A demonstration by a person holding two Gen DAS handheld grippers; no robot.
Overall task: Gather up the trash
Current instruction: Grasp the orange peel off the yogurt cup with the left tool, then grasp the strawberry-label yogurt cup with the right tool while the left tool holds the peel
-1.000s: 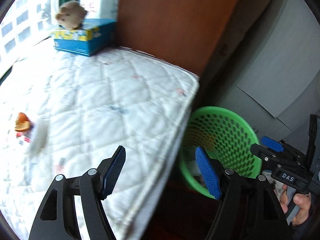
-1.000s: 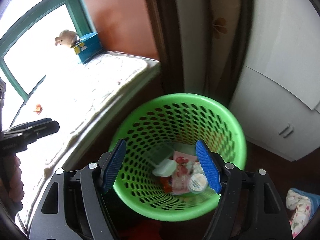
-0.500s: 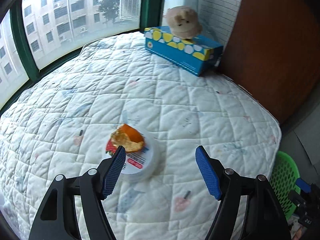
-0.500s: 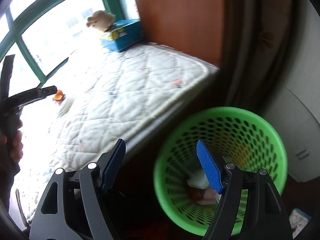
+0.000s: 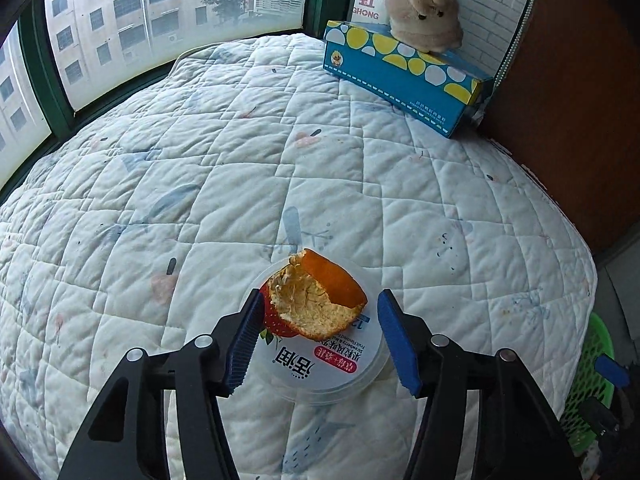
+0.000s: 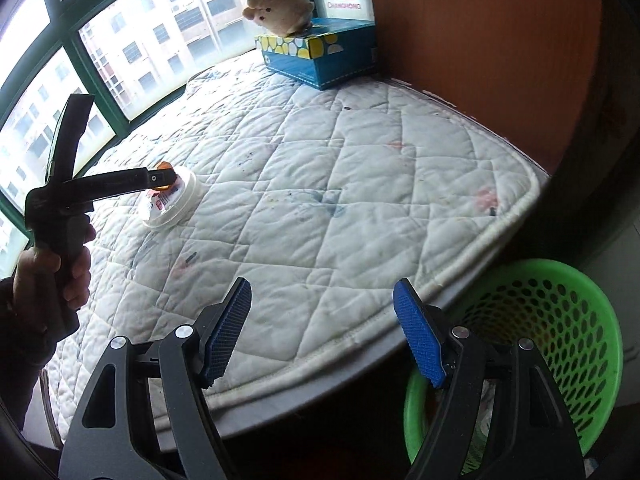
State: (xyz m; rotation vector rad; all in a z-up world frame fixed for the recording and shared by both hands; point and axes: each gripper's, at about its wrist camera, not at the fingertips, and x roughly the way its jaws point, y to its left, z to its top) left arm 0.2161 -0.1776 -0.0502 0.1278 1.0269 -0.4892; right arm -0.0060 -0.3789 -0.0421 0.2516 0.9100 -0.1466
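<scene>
A white yoghurt cup (image 5: pixel 320 368) with a strawberry label lies on the quilted mattress (image 5: pixel 248 184), and a piece of orange peel (image 5: pixel 316 304) rests on top of it. My left gripper (image 5: pixel 320 340) straddles the peel and the cup's top. Its jaws are closing, and the blue pads (image 5: pixel 242 340) stand just beside the peel without clearly pressing it. In the right wrist view the left gripper (image 6: pixel 162 179) hovers at the peel (image 6: pixel 163 166) above the cup (image 6: pixel 172 204). My right gripper (image 6: pixel 324 332) is open and empty over the mattress's near edge, left of the green basket (image 6: pixel 560 320).
A blue and yellow tissue box (image 5: pixel 404 76) with a plush toy (image 5: pixel 424 16) on it stands at the far corner by the window. A brown panel (image 6: pixel 480 24) bounds the mattress on the right. The basket (image 5: pixel 596 364) stands on the floor below the mattress edge. A hand (image 6: pixel 52 276) grips the left tool.
The left gripper swung away from the basket to the mattress, closed in on the cup with the peel, and its jaws narrowed. The right gripper swung from above the basket to the mattress edge.
</scene>
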